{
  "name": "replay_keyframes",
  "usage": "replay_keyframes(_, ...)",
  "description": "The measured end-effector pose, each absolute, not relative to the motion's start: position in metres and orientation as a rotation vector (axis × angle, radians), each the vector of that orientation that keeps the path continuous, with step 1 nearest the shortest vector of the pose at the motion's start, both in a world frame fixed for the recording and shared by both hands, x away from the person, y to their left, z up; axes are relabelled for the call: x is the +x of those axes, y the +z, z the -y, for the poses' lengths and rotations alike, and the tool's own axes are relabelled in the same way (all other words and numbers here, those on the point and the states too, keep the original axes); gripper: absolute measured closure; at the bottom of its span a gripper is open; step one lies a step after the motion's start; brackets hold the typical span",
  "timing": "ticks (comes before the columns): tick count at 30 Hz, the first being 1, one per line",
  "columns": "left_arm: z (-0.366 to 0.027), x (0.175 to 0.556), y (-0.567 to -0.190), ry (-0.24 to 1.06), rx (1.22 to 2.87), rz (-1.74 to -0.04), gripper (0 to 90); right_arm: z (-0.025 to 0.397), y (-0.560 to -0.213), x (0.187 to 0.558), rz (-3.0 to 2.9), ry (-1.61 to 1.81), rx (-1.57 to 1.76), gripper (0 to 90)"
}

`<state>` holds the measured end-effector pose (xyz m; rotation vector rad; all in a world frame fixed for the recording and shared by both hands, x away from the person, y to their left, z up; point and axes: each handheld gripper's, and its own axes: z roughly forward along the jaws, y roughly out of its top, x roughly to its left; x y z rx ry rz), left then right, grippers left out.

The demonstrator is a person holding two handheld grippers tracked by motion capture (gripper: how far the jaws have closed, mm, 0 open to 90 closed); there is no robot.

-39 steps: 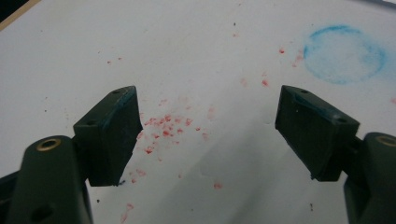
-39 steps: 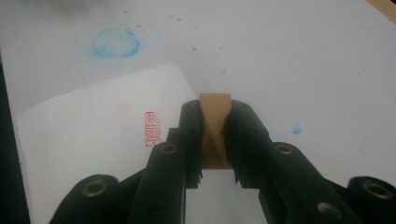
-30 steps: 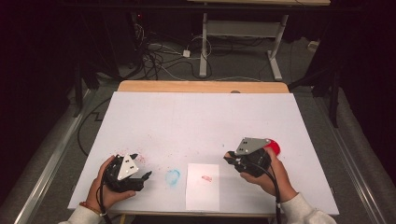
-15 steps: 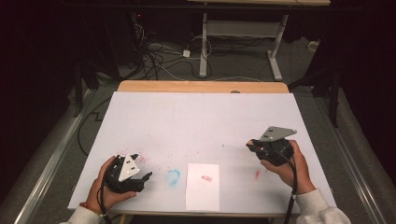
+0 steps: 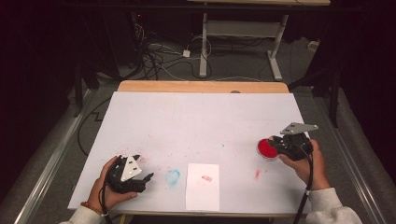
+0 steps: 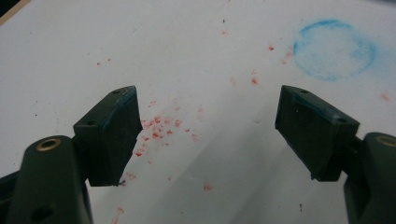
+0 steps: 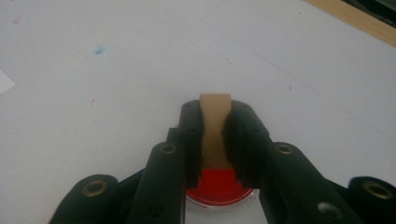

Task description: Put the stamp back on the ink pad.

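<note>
At the table's right side, my right gripper [image 5: 276, 145] is shut on a tan wooden stamp [image 7: 215, 123], directly over a round red ink pad [image 5: 265, 148]. In the right gripper view the red ink pad [image 7: 217, 187] lies just beneath the jaws of the right gripper [image 7: 215, 119]. A white paper sheet [image 5: 202, 191] with a small red mark [image 5: 206, 178] lies at the front middle. My left gripper [image 5: 145, 180] rests at the front left, and in its own view the left gripper [image 6: 208, 126] stands open with nothing between its jaws.
A white cover [image 5: 201, 121] lies over the table, whose wooden edge [image 5: 201, 87] shows at the back. A blue ring stain [image 5: 173, 176] sits left of the paper, and the same blue ring [image 6: 334, 49] is ahead of the left jaws among red specks [image 6: 159, 126]. Cables lie on the floor beyond.
My right gripper has moved right, away from the paper, and now sits over the red ink pad. The left gripper has stayed put.
</note>
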<state>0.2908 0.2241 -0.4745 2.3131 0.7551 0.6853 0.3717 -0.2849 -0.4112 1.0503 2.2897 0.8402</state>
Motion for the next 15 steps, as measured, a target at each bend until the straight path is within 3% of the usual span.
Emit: replay_keyframes(15,-0.223,0.292,-0.476,0.673,2.326,-0.753,21.5,0.285,-0.436,0.383,-2.342,0.751,1.098,76.1)
